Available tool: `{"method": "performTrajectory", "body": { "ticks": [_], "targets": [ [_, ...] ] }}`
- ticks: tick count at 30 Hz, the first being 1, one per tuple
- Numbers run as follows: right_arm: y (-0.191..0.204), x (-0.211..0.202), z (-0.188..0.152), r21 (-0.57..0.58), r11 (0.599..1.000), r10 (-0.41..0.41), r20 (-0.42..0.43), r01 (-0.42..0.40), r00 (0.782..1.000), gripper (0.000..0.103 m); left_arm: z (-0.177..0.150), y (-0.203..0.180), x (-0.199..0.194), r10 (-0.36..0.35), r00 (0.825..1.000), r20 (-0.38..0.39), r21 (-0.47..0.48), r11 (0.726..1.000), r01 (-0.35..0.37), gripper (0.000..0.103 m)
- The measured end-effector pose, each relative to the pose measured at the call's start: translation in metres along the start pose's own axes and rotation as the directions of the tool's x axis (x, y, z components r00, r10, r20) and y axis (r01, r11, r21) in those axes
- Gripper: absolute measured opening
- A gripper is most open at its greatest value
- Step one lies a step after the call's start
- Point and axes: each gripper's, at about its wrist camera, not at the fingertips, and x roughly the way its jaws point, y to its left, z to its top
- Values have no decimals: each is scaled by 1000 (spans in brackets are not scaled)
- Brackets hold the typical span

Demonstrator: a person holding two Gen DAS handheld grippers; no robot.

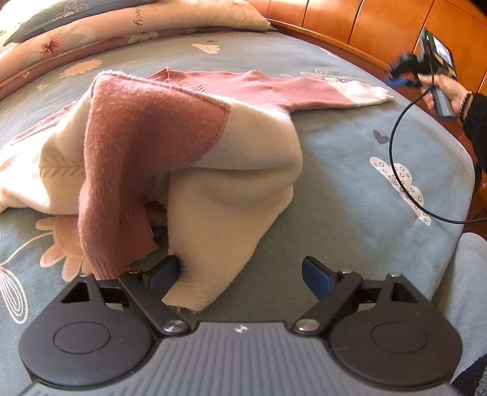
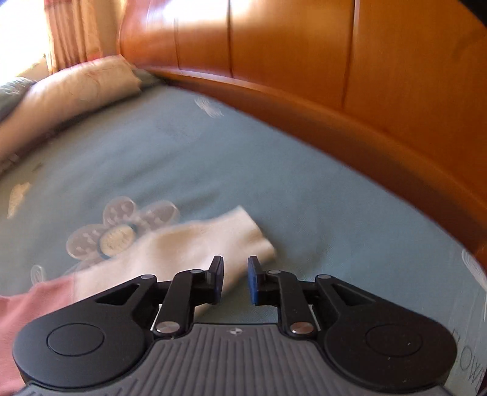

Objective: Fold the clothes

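Left gripper, seen from its own wrist camera, is standing with its jaws spread wide; the cream hem of the pink-and-cream sweater is lying against the inner face of its left finger, while the right finger is standing clear of the cloth, so nothing is being clamped. Ahead of this tool and to its left, the sweater is lying bunched on the blue-grey floral bedsheet, with a pink panel draping over the cream body. Farther ahead and to the right, one sleeve is stretching flat across the sheet, its cream cuff pointing toward the person's hand, which is holding the other tool beside the wooden bed frame. A black cable is curving down from that hand over the sheet. Pillows are lying far ahead on the left. Right gripper, in its own blurred view, is hovering over the cream cuff with its jaws partly open, a narrow gap showing between them and nothing held; the cuff is lying just ahead and to the left of the fingertips, the pink part of the sleeve trailing off to the lower left.
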Motion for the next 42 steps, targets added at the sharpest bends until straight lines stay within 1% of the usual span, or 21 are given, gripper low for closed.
{"method": "performTrajectory", "body": {
  "ticks": [2,4,5,8,11,12,13,16,18,19,20,21,24,25,30,32,33,34,35,39,42],
  "targets": [
    [29,-8,5,-97,989,119,31,-115,992,34,0,1,1,1,1000,-1,1,1000,-1,88],
    [69,-2,1,-189,956,228,-12,-226,974,44,0,3,2,-2,1000,-1,-3,1000,2,88],
    [90,2,-1,-231,932,279,-40,-280,960,44,1,3,3,-5,1000,-1,-5,1000,5,88],
    [152,12,-8,-346,830,418,-136,-438,898,44,1,6,4,-15,1000,1,-14,1000,15,88],
    [214,22,-15,-435,689,529,-247,-580,812,49,1,9,5,-24,1000,2,-24,999,24,89],
    [231,30,-20,-465,659,529,-271,-590,804,50,1,11,5,-27,1000,3,-29,999,27,89],
    [243,38,-22,-490,640,521,-288,-591,803,53,0,12,5,-31,1000,3,-34,999,31,89],
    [260,56,-35,-539,599,488,-341,-592,804,55,-1,15,7,-37,999,0,-37,999,37,89],
    [261,68,-37,-519,565,495,-409,-641,767,55,-2,15,8,-39,999,-2,-30,999,39,89],
    [261,69,-37,-521,549,495,-428,-654,756,52,-2,15,9,-40,999,-2,-27,999,40,89],
    [261,68,-40,-534,536,490,-433,-653,757,33,-1,15,10,-41,999,-3,-24,999,41,90],
    [261,66,-43,-549,525,484,-437,-651,759,22,-1,15,11,-40,999,-3,-22,999,40,90],
    [261,58,-47,-591,522,478,-394,-615,785,15,0,14,14,-35,999,-2,-18,999,35,91],
    [261,56,-48,-604,522,476,-379,-602,793,14,0,13,14,-32,999,-2,-20,999,32,91],
    [270,64,-52,-614,581,442,-312,-534,841,14,3,13,15,-25,1000,1,-44,999,25,91],
    [274,67,-54,-616,604,427,-285,-505,858,18,3,13,16,-15,1000,-4,-55,998,15,91],
    [273,66,-54,-603,621,425,-278,-501,861,20,3,13,15,-12,1000,-8,-59,998,11,91],
    [271,60,-54,-593,634,430,-265,-497,863,27,3,12,14,-8,1000,-10,-62,998,7,91],
    [268,55,-53,-583,646,434,-250,-493,865,30,3,11,12,-7,1000,-9,-62,998,7,91],
    [269,25,-59,-577,634,447,-270,-515,853,30,1,7,1,-6,1000,1,-61,998,6,91],
    [270,2,-63,-573,624,455,-286,-532,843,34,-2,4,-9,9,1000,9,-69,998,-8,91]
  ]
}}
